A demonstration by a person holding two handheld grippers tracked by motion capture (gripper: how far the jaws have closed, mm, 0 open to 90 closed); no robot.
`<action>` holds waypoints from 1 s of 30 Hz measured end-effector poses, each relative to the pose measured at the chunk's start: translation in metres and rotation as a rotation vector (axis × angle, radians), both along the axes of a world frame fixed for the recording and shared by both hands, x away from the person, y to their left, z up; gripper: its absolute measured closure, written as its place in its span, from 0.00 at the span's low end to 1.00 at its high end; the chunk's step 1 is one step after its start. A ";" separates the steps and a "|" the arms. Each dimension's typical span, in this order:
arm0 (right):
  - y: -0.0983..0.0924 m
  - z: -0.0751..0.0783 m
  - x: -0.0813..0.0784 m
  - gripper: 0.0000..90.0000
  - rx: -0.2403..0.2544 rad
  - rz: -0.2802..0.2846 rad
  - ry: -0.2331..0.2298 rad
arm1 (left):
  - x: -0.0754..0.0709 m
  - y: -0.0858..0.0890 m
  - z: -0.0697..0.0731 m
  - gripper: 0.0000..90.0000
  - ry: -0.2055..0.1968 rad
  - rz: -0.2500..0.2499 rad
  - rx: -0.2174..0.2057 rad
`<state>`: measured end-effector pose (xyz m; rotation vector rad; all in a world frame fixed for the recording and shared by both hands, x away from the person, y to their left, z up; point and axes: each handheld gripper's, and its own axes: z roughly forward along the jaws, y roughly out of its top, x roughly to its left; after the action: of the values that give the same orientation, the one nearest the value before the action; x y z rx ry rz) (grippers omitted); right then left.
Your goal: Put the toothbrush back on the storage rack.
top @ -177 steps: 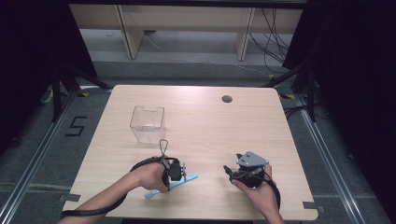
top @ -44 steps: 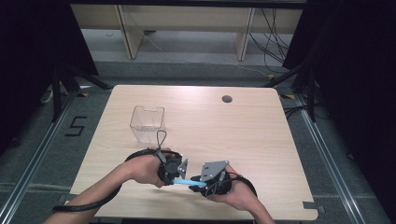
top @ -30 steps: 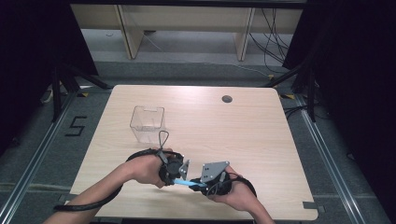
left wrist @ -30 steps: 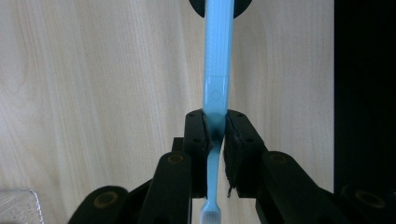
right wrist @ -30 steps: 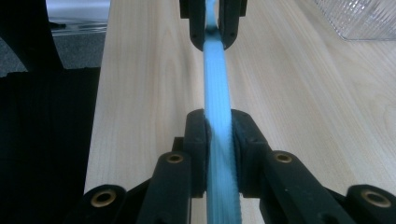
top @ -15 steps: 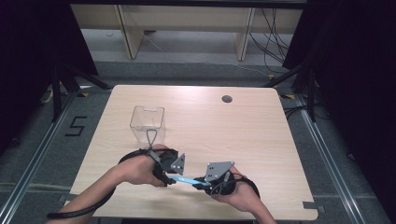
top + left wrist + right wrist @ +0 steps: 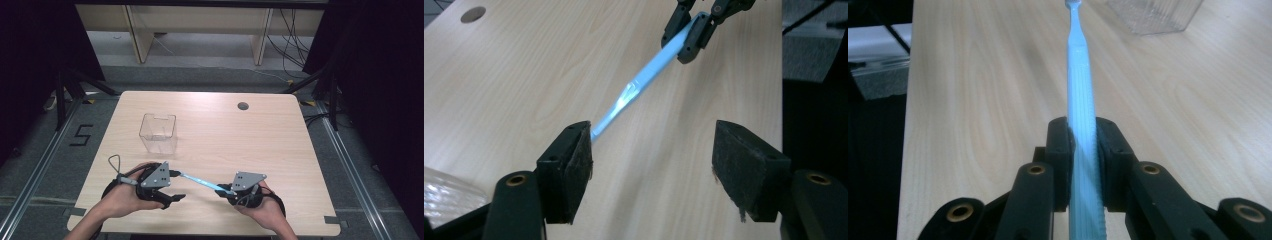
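Observation:
A light blue toothbrush hangs a little above the table, with my right gripper shut on its handle. In the right gripper view the ribbed handle runs straight out from between the two pads of that gripper. My left gripper is at the brush's other end, and its jaws have just been opening. In the left gripper view they stand wide apart; the brush's tip ends beside one pad and is not pressed. The right gripper shows farther off.
A clear plastic box stands upright on the wooden table, behind my left hand; its corner shows in the right gripper view. A round cable hole sits near the far edge. Both hands are close to the front edge.
The left gripper's jaws have opened and let go of the toothbrush, and that hand has drawn back to the left. The right gripper keeps its hold and has shifted slightly right.

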<state>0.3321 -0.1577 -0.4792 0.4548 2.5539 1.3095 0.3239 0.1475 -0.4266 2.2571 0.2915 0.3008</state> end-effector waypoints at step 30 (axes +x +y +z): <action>0.007 0.020 0.005 0.88 0.214 -0.110 -0.149 | 0.031 -0.009 -0.029 0.33 0.254 0.234 -0.512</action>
<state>0.3366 -0.1505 -0.4590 0.5084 2.2468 1.5219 0.3553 0.1384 -0.4558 1.7524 0.6868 0.0465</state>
